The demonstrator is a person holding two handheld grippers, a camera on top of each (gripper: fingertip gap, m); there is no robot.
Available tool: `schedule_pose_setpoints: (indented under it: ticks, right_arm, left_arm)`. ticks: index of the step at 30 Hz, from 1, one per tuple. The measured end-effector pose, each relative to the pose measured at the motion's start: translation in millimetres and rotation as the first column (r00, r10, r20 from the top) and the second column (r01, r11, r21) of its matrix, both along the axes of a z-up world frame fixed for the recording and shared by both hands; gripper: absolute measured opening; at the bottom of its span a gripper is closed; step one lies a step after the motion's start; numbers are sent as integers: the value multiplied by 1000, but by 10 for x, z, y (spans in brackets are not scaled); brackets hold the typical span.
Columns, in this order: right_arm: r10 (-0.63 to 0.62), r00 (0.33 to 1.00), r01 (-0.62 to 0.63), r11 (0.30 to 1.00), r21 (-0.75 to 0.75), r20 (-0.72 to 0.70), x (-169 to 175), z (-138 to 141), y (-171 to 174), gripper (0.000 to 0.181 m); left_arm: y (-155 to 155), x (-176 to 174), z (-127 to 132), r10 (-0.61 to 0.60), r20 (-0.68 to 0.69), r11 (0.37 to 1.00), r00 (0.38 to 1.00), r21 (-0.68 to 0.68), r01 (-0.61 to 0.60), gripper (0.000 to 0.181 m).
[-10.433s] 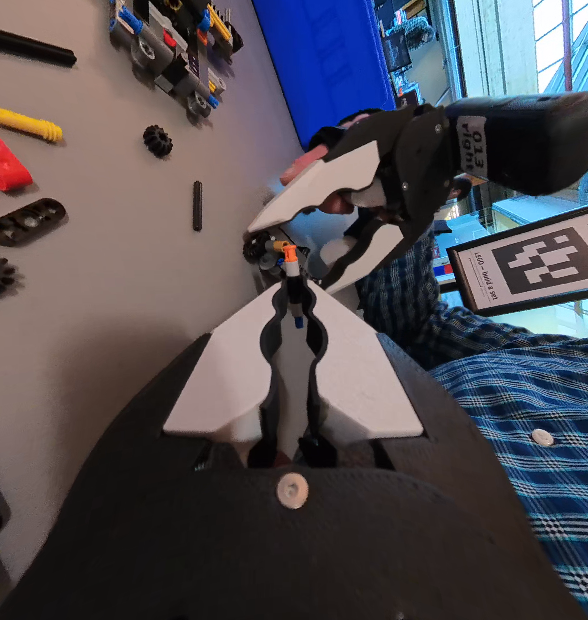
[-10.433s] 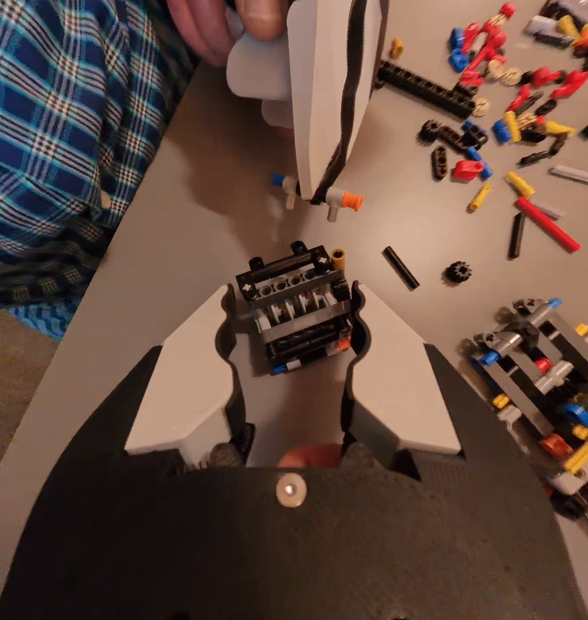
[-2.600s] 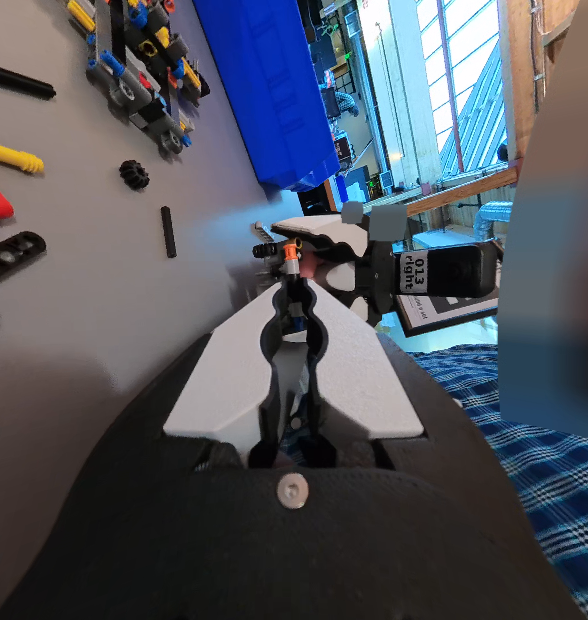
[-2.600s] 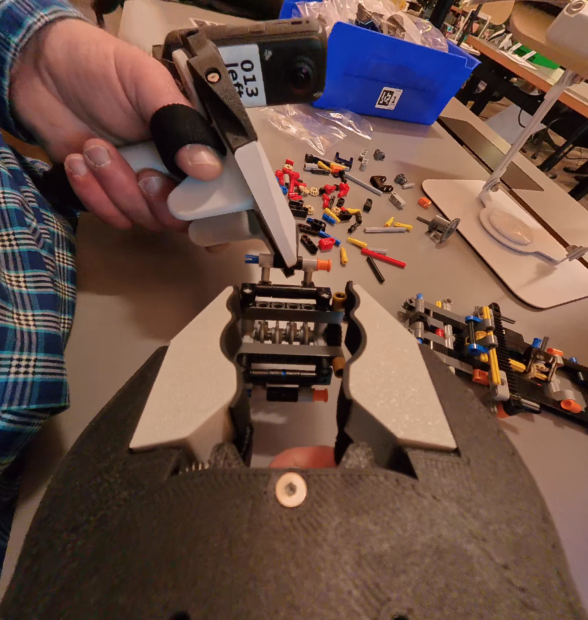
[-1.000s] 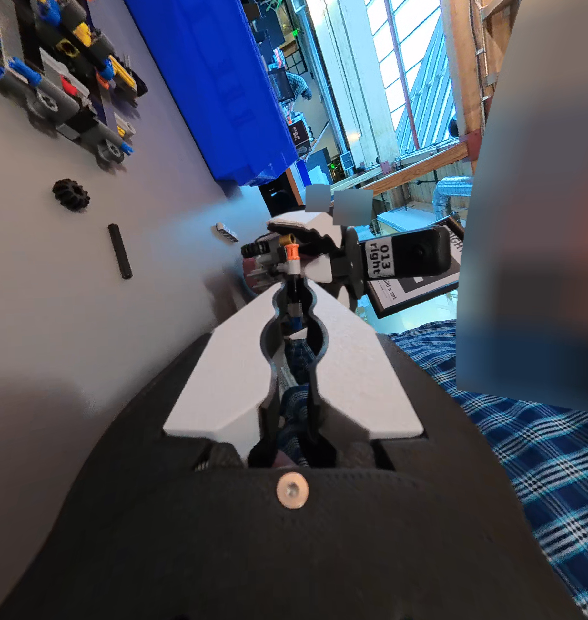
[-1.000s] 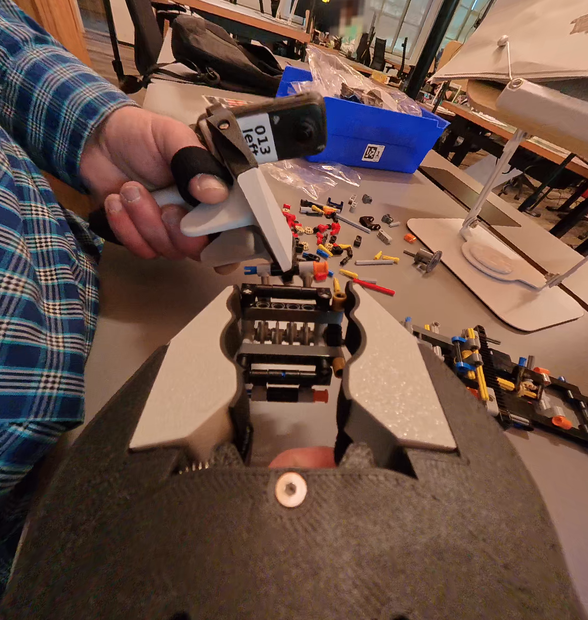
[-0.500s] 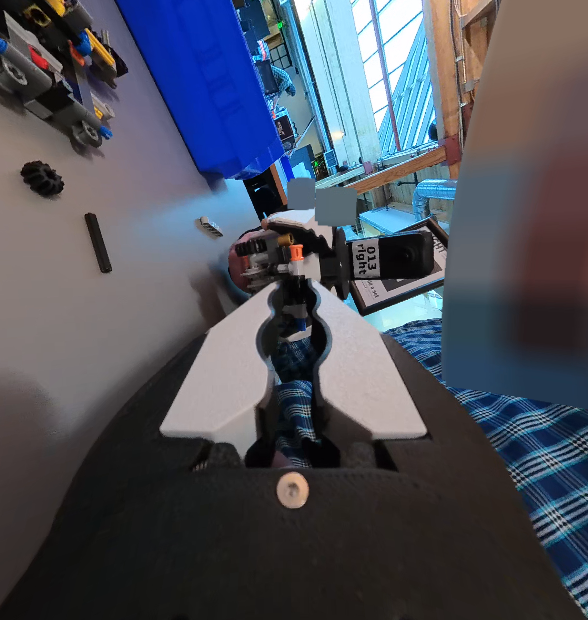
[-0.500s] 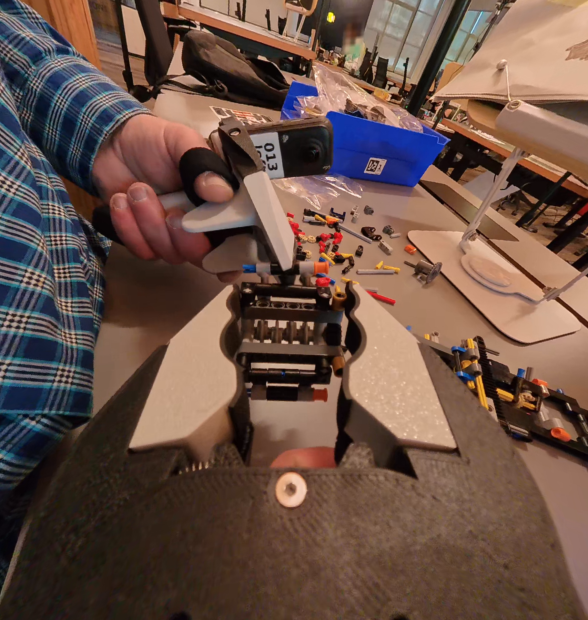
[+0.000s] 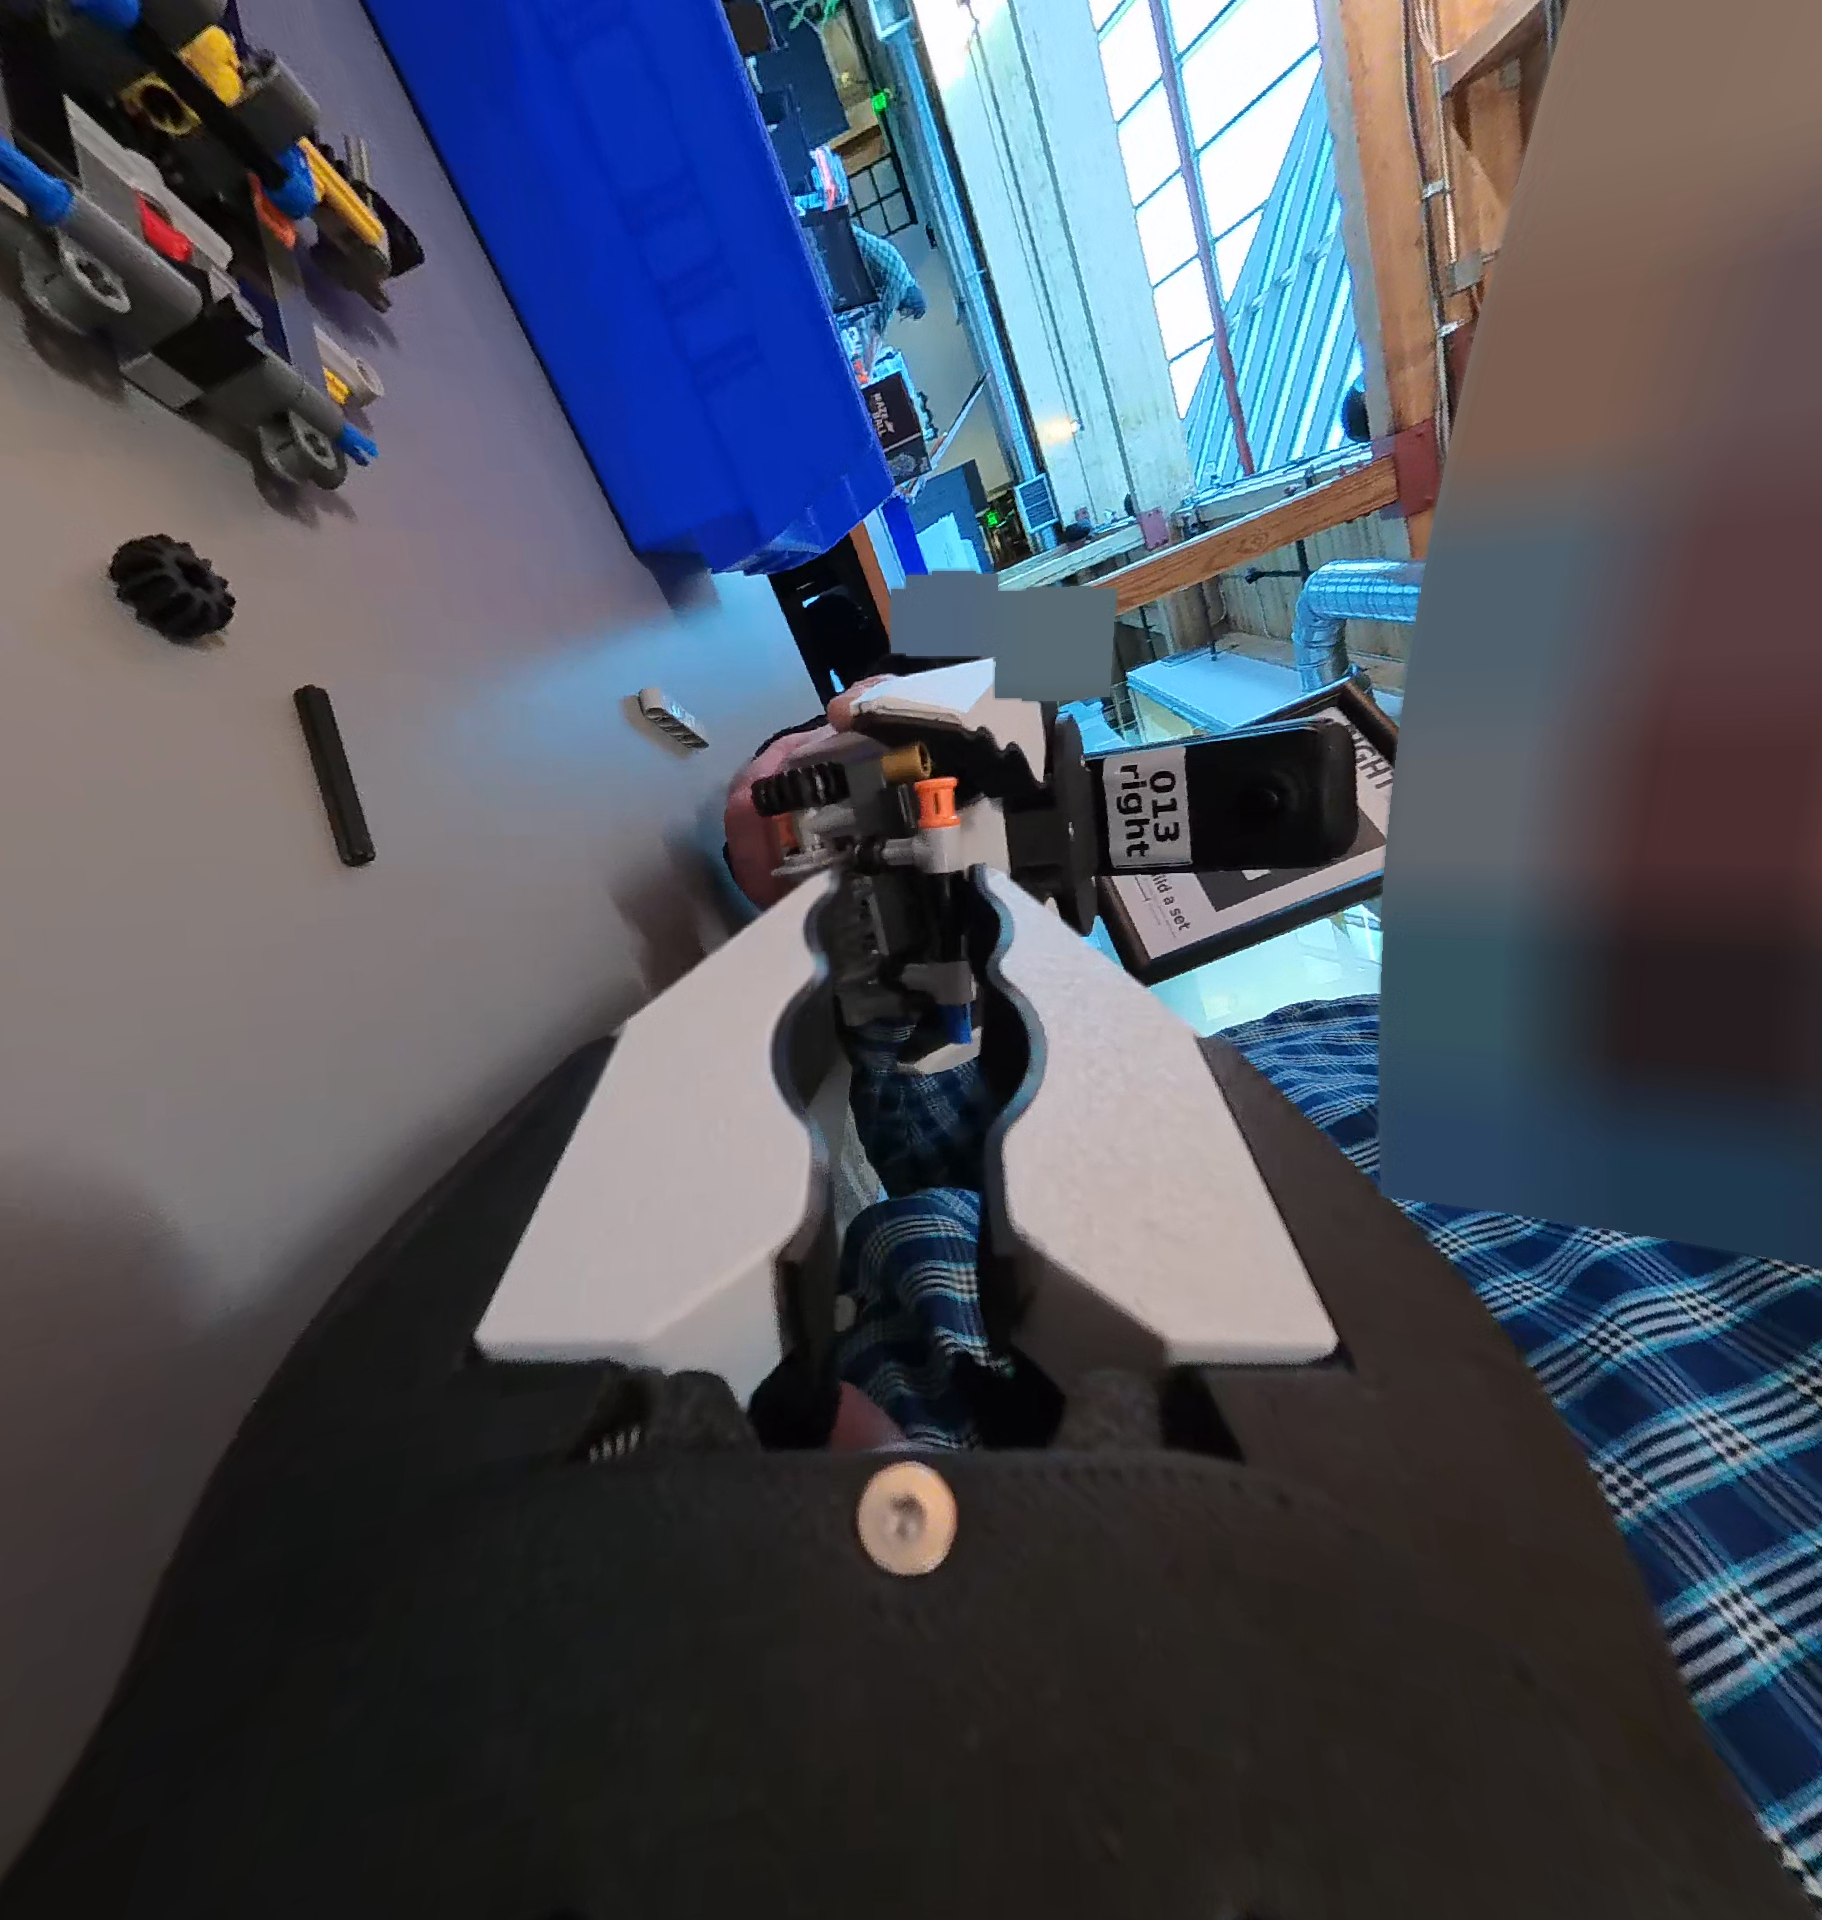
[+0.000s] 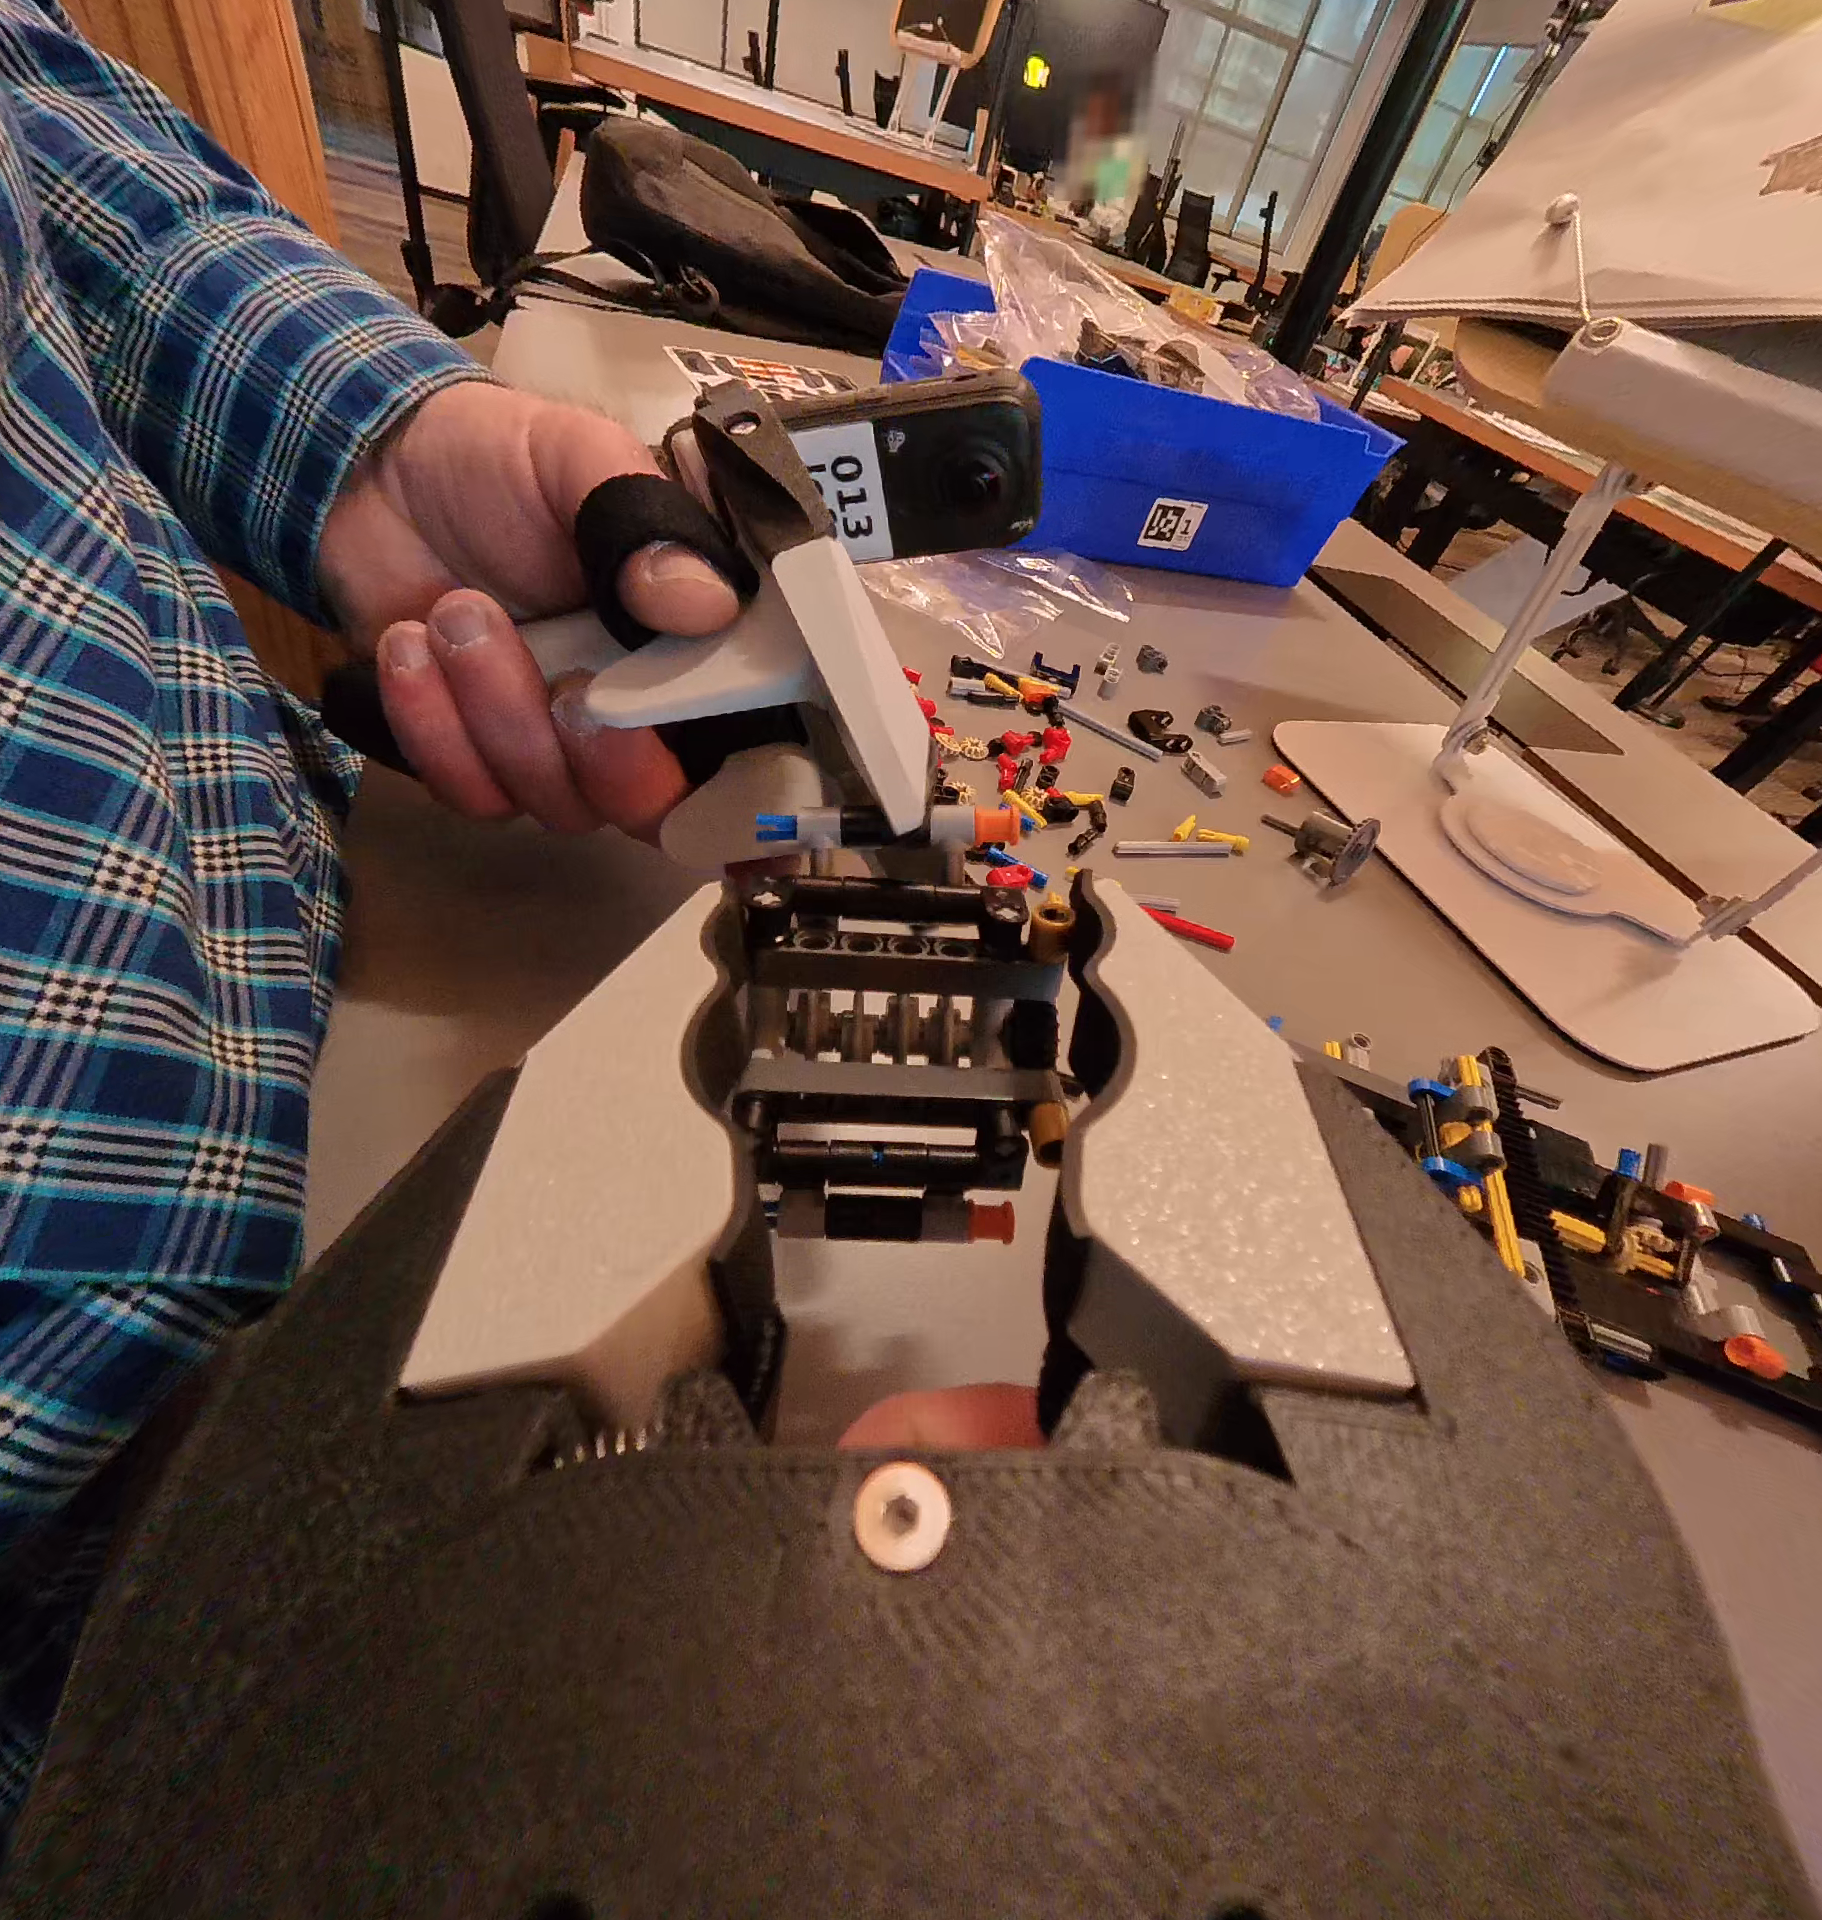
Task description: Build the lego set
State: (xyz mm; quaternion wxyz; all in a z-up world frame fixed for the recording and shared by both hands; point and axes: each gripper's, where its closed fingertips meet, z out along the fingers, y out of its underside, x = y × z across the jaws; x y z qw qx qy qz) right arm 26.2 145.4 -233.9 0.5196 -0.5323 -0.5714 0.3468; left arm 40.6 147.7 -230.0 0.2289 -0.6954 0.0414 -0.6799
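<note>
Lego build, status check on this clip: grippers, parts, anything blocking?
Right gripper shut on gear block. Left gripper shut on orange-tipped rod piece, seating its pegs on block's top edge. Nothing in the way.

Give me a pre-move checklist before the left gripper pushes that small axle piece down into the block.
1. Right gripper clamped on the gear block: ok.
2. Left gripper shut on the axle piece: ok.
3. Axle piece's two grey pegs over the block's top black beam: ok.
4. Pegs seated in the beam's holes: cannot tell.
5. Block lifted above the table: ok.
6. Chassis assembly out of the way: ok.
</note>
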Motion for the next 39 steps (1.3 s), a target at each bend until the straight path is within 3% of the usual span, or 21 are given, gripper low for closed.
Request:
schedule_pose_setpoints:
  ticks: [18,25,31,39]
  right_arm:
    - [9,1000,-9,1000,0,-15,5,24,-13,60]
    - [11,1000,-11,1000,5,-14,7,26,-17,60]
    - [20,999,-20,1000,1,-28,6,52,-31,60]
    - [19,1000,-18,1000,7,-22,7,42,-29,60]
  left_arm:
    - [-30,20,82,9,111,1000,994,-19,-7,4]
    - [-34,22,78,5,107,1000,994,-24,-3,4]
    - [-18,25,45,20,83,999,996,-29,-17,19]
    - [-18,36,46,22,109,999,994,-39,-18,18]
